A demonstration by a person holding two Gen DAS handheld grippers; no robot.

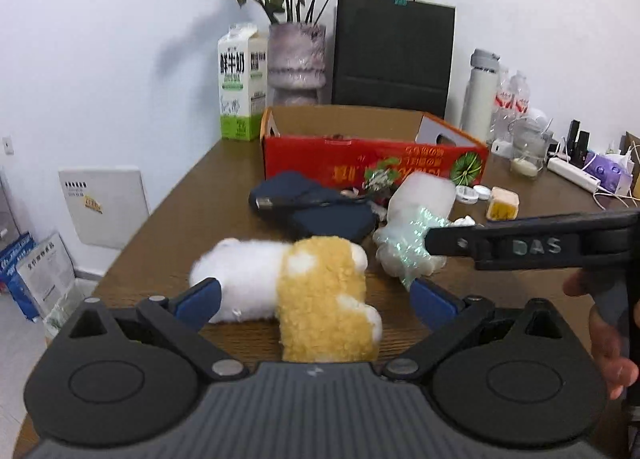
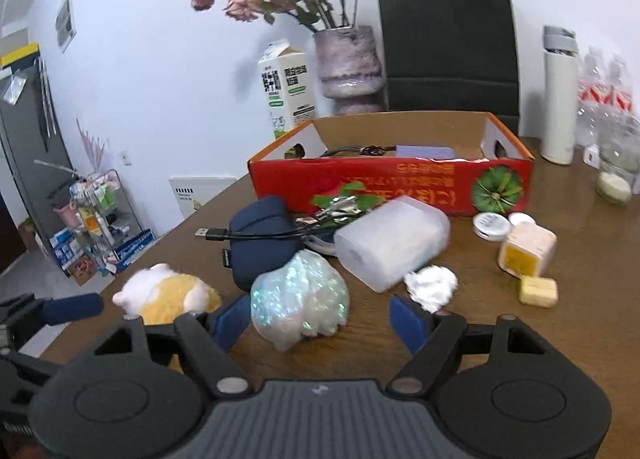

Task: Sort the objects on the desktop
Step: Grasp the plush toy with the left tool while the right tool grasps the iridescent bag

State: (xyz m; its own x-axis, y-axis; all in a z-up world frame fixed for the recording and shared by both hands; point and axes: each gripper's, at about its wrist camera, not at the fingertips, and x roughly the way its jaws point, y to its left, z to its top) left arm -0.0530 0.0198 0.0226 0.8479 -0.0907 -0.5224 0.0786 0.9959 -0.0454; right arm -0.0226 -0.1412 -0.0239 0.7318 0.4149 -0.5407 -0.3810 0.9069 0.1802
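Desktop objects lie mostly unsorted on the wooden table (image 2: 520, 339), clustered in front of the red cardboard box (image 2: 392, 187) that looks like the place to collect them. Inside the box, the right wrist view shows only a dark cable and a flat purple item (image 2: 426, 151), so the sorting seems barely begun.

Left out on the table are:
- a white-and-yellow plush toy (image 1: 304, 291) at the near edge
- an iridescent crinkly bundle (image 2: 298, 299) just beside it
- a translucent plastic container (image 2: 394, 243) lying on its side
- a navy pouch (image 2: 260, 243) with a USB cable (image 2: 240, 234) draped over it
- a crumpled white tissue (image 2: 432, 285)
- two small round tins (image 2: 491, 225)
- a cream cube box (image 2: 526, 249) and a small yellow block (image 2: 538, 291)

The left gripper (image 1: 316, 299) stands wide open, its blue pads either side of the plush toy without pressing on it. The right gripper (image 2: 320, 321) is likewise open, the iridescent bundle sitting between its fingers (image 2: 406, 323); the left pad looks close to the bundle, though whether it touches cannot be told. Neither tool holds anything.

Judging from this, nearly everything remains: each hand appears set to take the item before it, and the rest of the clutter would follow.
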